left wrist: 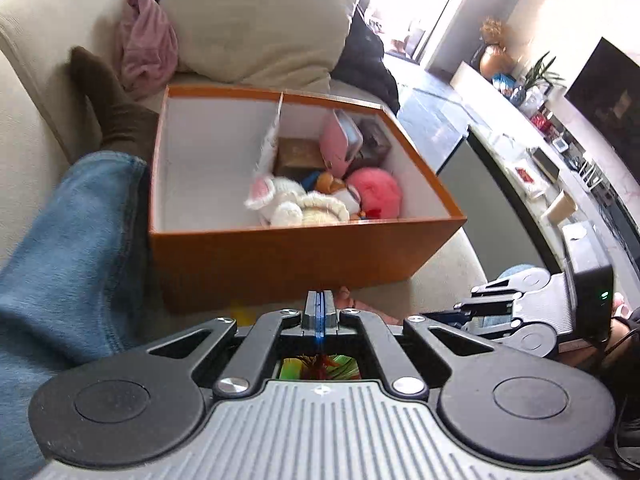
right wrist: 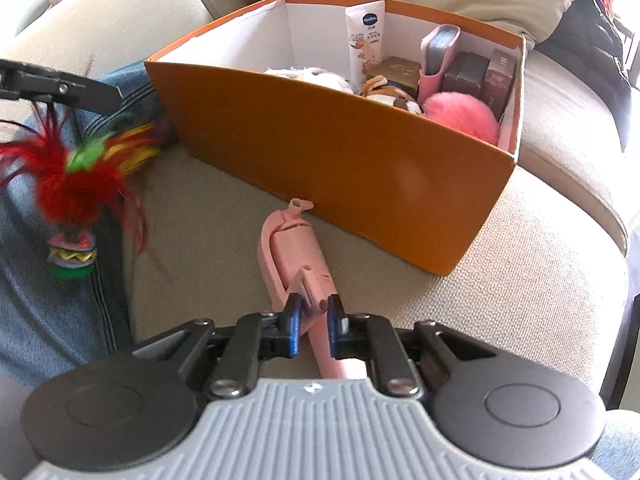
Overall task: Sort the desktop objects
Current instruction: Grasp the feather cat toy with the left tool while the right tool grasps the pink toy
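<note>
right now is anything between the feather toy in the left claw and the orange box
Nothing visible lies between. The feather toy hangs from the shut left claw beside the orange box, with only the near wall to clear. The box's left compartment looks bare; the soft toys fill the other.

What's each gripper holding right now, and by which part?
Left gripper: shut on the feather shuttlecock, pinched by its feather tips, base hanging down. Right gripper: straddles the pink folding tool near its near end; pad contact unclear.
</note>
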